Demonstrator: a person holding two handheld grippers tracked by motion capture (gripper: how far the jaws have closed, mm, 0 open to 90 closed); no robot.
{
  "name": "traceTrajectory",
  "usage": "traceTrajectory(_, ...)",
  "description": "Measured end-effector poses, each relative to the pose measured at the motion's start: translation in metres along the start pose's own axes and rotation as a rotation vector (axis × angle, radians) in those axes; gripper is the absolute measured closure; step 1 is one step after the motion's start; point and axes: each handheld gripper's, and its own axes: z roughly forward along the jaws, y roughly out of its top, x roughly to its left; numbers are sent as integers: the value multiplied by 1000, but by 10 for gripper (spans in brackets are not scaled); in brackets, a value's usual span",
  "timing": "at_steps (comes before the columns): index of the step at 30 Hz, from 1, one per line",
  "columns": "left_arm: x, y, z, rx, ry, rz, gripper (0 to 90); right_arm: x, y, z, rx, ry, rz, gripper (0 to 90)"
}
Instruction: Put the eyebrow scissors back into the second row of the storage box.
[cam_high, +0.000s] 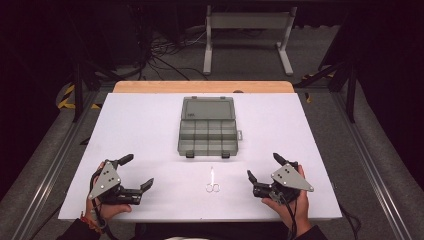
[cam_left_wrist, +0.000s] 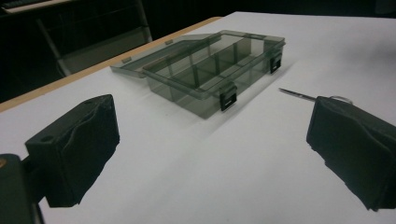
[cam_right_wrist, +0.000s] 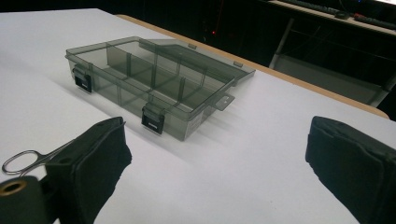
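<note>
A grey see-through compartment box (cam_high: 207, 134) lies open on the white table (cam_high: 150, 125), its lid flat behind it and its compartments empty; it also lies ahead in the left gripper view (cam_left_wrist: 210, 70) and the right gripper view (cam_right_wrist: 149, 84). Small silver scissors (cam_high: 212, 181) lie in front of the box, tips pointing toward it. My left gripper (cam_high: 135, 172) rests at the near left, open and holding nothing. My right gripper (cam_high: 262, 167) rests at the near right, also open and holding nothing. The scissors' tip (cam_left_wrist: 296, 94) and handles (cam_right_wrist: 23, 161) peek out beside my jaws.
A wooden strip (cam_high: 202, 86) edges the table's far side. Beyond it stand a metal frame (cam_high: 247, 35) and cables on the dark floor. White table surface stretches between both grippers and the box.
</note>
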Motion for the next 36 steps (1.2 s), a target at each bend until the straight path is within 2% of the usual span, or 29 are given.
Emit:
traceTrajectory(3,1,-1,-1,3,3,-6,31,-1,0,2,3,4,4,66)
traceTrajectory(7,1,-3,0,18,9,16,34,2,1,3,5,11,-3,67)
traceTrajectory(9,1,-4,0,18,5,11,36,3,1,6,12,21,-4,67)
traceTrajectory(14,4,-4,-2,30,24,13,41,8,-1,14,57,39,8,81)
traceTrajectory(17,3,-4,0,28,15,10,43,12,0,20,84,66,22,83)
traceTrajectory(19,2,-3,0,36,12,14,43,18,3,26,120,92,12,83)
traceTrajectory(21,2,-3,1,36,8,12,40,22,4,28,125,103,8,82)
traceTrajectory(22,1,-3,1,38,5,12,40,27,6,31,126,95,8,80)
traceTrajectory(23,1,-3,1,38,0,13,40,35,9,38,141,117,16,75)
traceTrajectory(28,1,-3,2,40,-3,7,43,53,10,55,194,148,18,80)
traceTrajectory(32,1,-3,2,45,-4,7,46,61,12,67,231,178,50,84)
traceTrajectory(35,0,-2,3,43,-9,11,47,70,13,80,283,198,64,102)
traceTrajectory(36,0,-2,3,42,-11,9,47,76,13,86,317,200,59,111)
